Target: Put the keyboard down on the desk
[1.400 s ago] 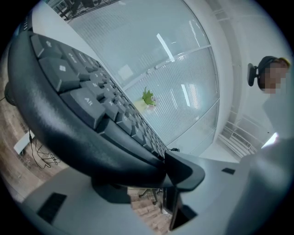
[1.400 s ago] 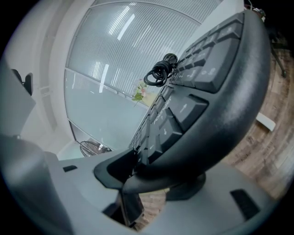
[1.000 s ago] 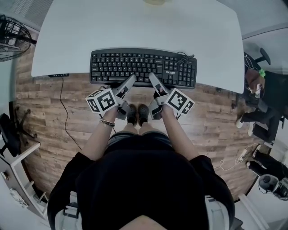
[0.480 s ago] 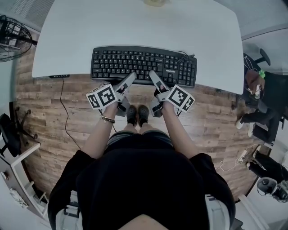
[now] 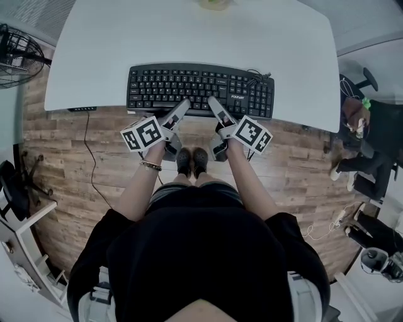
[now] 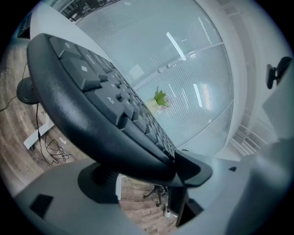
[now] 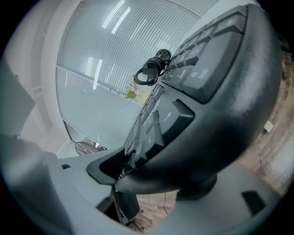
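Note:
The black keyboard [image 5: 201, 88] lies flat on the white desk [image 5: 189, 31], its front edge close to the desk's near edge. My left gripper [image 5: 182, 108] is at the middle of that front edge and my right gripper [image 5: 213, 104] is just right of it. Both have just been opening and now stand open. In the left gripper view the keyboard [image 6: 92, 105] still has its edge between the spread jaws of the left gripper [image 6: 144, 176]. The right gripper view shows the same: the keyboard [image 7: 216, 92] sits between the wide jaws of the right gripper [image 7: 151, 179].
The keyboard's coiled cable [image 5: 258, 78] rests at its far right corner. A small plant [image 5: 214, 3] stands at the desk's far edge. On the wooden floor are a fan [image 5: 16, 53] at left, a cord [image 5: 91, 163] and a seated person [image 5: 362, 119] at right.
The keyboard has slid a little farther onto the desk and both grippers moved with it. Their jaws have spread wider around its front edge.

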